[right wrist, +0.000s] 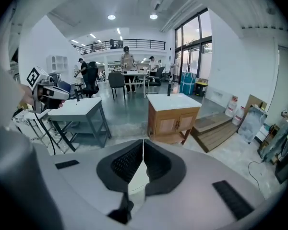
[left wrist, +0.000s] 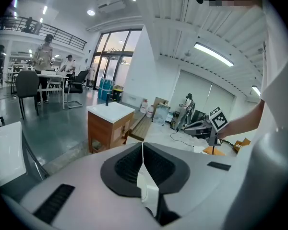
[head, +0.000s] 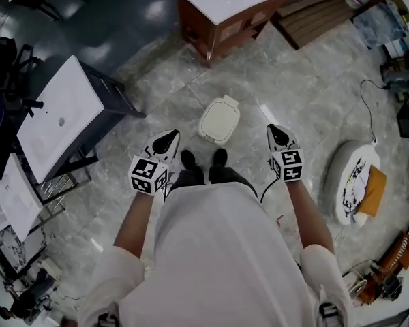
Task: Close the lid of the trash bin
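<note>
Two grippers are hanging out in front of the person's white shirt in the head view, one on either side and well apart. The left gripper (head: 165,142) is keeping its jaws pressed together; its own view is showing the dark pads meeting along one thin seam with nothing pinched between them. The right gripper (head: 278,135) is doing the same, pads closed flat against each other and empty. Both are pointing forward and somewhat down, touching nothing. The trash bin (head: 219,120) is standing on the pale stone floor (head: 293,80) between the two grippers and just ahead of the person's dark shoes (head: 203,159). Its cream lid (head: 218,122) is lying flat over the opening, closed, with the hinge tab facing away from the person. Further ahead a wooden cabinet (head: 221,16) with a white top is standing, and a white-topped table (head: 58,114) is sitting off to the left.
</note>
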Action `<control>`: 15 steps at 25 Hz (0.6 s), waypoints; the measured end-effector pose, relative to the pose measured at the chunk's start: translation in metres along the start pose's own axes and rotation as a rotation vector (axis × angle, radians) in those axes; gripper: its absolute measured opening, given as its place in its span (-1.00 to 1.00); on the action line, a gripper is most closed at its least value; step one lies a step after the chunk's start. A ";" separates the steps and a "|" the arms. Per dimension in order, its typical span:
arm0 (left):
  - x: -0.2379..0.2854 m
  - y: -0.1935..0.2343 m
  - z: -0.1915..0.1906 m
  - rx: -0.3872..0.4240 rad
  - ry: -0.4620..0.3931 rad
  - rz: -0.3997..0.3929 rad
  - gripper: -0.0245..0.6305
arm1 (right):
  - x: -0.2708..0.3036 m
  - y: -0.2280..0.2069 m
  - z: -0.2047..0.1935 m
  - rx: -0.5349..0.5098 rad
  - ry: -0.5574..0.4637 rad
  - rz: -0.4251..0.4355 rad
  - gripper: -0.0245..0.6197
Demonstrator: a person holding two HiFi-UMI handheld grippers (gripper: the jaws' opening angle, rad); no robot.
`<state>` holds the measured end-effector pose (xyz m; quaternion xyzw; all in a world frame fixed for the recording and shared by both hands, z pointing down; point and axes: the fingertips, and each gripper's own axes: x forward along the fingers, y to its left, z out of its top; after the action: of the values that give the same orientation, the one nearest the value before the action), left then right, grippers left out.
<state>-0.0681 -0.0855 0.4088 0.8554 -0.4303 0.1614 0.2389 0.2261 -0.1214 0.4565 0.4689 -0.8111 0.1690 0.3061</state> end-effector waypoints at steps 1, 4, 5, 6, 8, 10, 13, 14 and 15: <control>-0.002 0.000 0.006 0.007 -0.009 0.002 -0.86 | -0.009 -0.005 0.008 0.002 -0.018 -0.013 -0.82; -0.008 0.001 0.027 0.024 -0.037 0.008 -0.86 | -0.033 -0.019 0.031 0.008 -0.078 -0.048 -0.82; -0.010 0.002 0.034 0.030 -0.047 0.009 -0.86 | -0.041 -0.023 0.039 0.012 -0.099 -0.061 -0.82; -0.011 0.003 0.042 0.038 -0.057 0.011 -0.86 | -0.048 -0.027 0.046 0.016 -0.121 -0.074 -0.82; -0.016 0.004 0.057 0.053 -0.083 0.015 -0.86 | -0.062 -0.034 0.060 0.028 -0.164 -0.102 -0.82; -0.022 0.004 0.072 0.063 -0.115 0.023 -0.86 | -0.077 -0.040 0.072 0.041 -0.207 -0.129 -0.82; -0.031 0.005 0.092 0.068 -0.161 0.037 -0.86 | -0.097 -0.047 0.087 0.061 -0.265 -0.161 -0.82; -0.034 0.006 0.098 0.070 -0.175 0.042 -0.86 | -0.103 -0.048 0.091 0.064 -0.281 -0.172 -0.82; -0.037 0.007 0.104 0.072 -0.189 0.046 -0.86 | -0.108 -0.050 0.095 0.060 -0.297 -0.185 -0.82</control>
<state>-0.0880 -0.1220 0.3063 0.8648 -0.4643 0.1009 0.1625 0.2774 -0.1290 0.3133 0.5702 -0.7954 0.0934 0.1830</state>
